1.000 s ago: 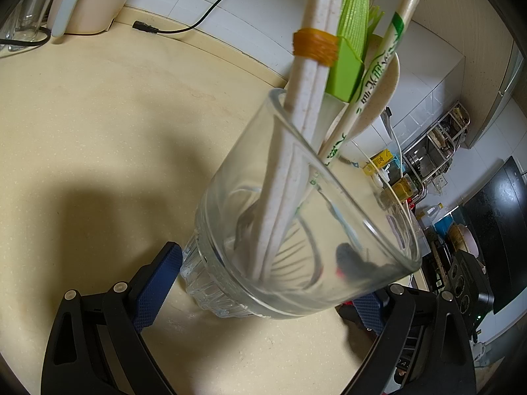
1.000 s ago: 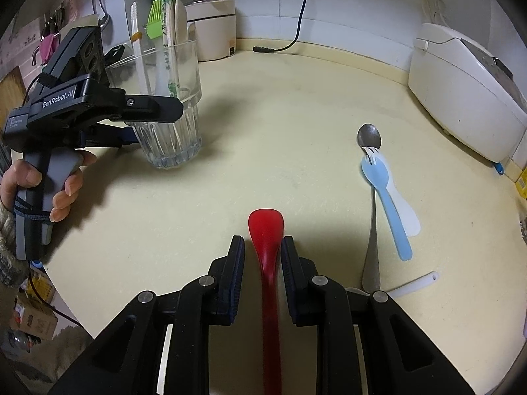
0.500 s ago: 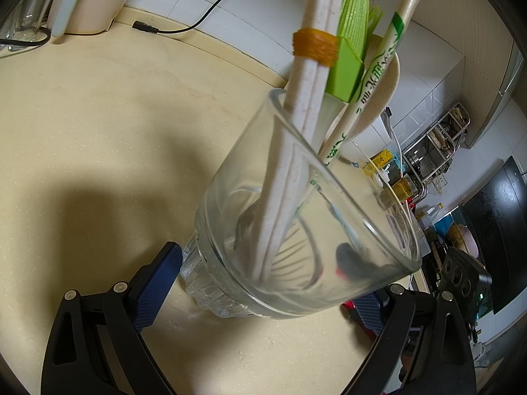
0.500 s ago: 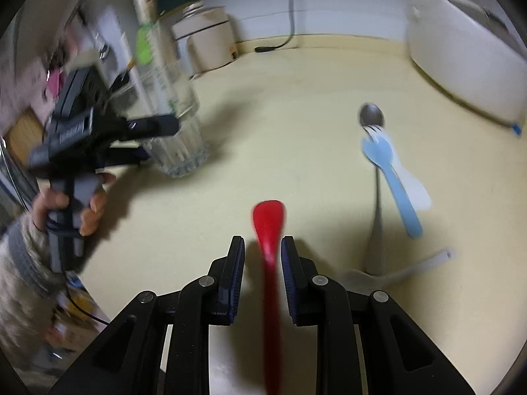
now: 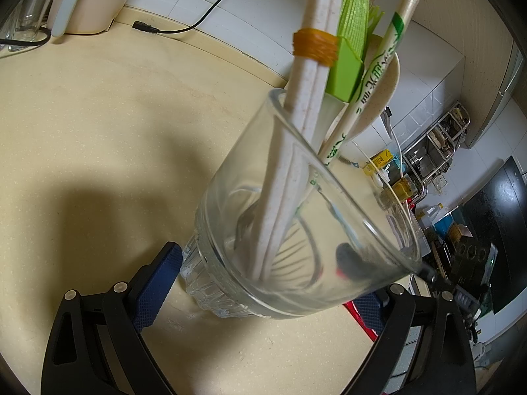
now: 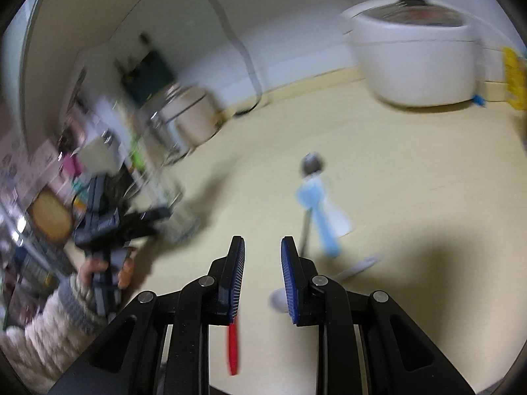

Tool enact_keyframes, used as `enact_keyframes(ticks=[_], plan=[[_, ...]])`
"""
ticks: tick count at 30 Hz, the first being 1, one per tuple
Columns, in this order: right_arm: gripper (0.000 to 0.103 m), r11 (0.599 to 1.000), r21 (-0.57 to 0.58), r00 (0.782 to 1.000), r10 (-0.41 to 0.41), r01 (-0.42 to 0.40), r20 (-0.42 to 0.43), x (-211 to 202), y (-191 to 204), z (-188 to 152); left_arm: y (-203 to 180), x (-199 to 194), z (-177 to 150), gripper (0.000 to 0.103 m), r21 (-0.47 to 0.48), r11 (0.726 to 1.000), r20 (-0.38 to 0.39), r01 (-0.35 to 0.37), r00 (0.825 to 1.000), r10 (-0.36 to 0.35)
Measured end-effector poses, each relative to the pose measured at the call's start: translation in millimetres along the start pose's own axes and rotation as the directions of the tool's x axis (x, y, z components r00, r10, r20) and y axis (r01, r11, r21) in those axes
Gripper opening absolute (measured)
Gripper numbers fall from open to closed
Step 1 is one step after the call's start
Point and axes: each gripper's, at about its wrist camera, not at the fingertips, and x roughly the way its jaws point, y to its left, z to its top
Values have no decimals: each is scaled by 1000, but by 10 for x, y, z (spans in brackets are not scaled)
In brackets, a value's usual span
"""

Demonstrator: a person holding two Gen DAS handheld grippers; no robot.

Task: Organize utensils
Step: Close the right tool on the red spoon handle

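Two pairs of fingers are in play over a cream table (image 5: 82, 125). The left gripper (image 5: 266, 276) has its blue-padded fingers (image 5: 158, 283) set on either side of a clear glass (image 5: 296, 230) low down near the ribbed base, closed onto it, and the glass stands on the table. Inside the glass lean a pale pair of chopsticks (image 5: 309, 82) bound with an orange rubber band (image 5: 315, 47), a green brush (image 5: 349, 52), a cream spoon (image 5: 382, 92) and a wrapped stick with green print (image 5: 378, 72).

The right wrist view is badly blurred. The right gripper (image 6: 262, 242) hangs above the table with its fingers a narrow gap apart, and bare table shows through the gap at the tips. The red spoon (image 6: 233, 349) appears only as a thin red strip below the inner side of the left finger; whether the pads pinch it cannot be told.

Beyond the right fingers, a metal spoon (image 6: 313, 163), a light blue utensil (image 6: 318, 220) and a white one (image 6: 341, 222) lie close together on the table, with a white rice cooker (image 6: 411, 59) at the wall behind them.
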Motion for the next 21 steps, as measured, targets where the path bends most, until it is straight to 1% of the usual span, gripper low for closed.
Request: enact_keyframes(ticks=[2,5,21], plan=[[23,999,16,999,-33,33,18,-82,-104,61,0,0,0,96,0,1000,0,0,1000,0],[23,998,30,998,-63,62,23,-122,-163,70,0,0,-1,96,0,1000,0,0,1000,0],[23,994,32,995,-103,102,11,-111,-209,62,0,0,-1,96,0,1000,0,0,1000,0]])
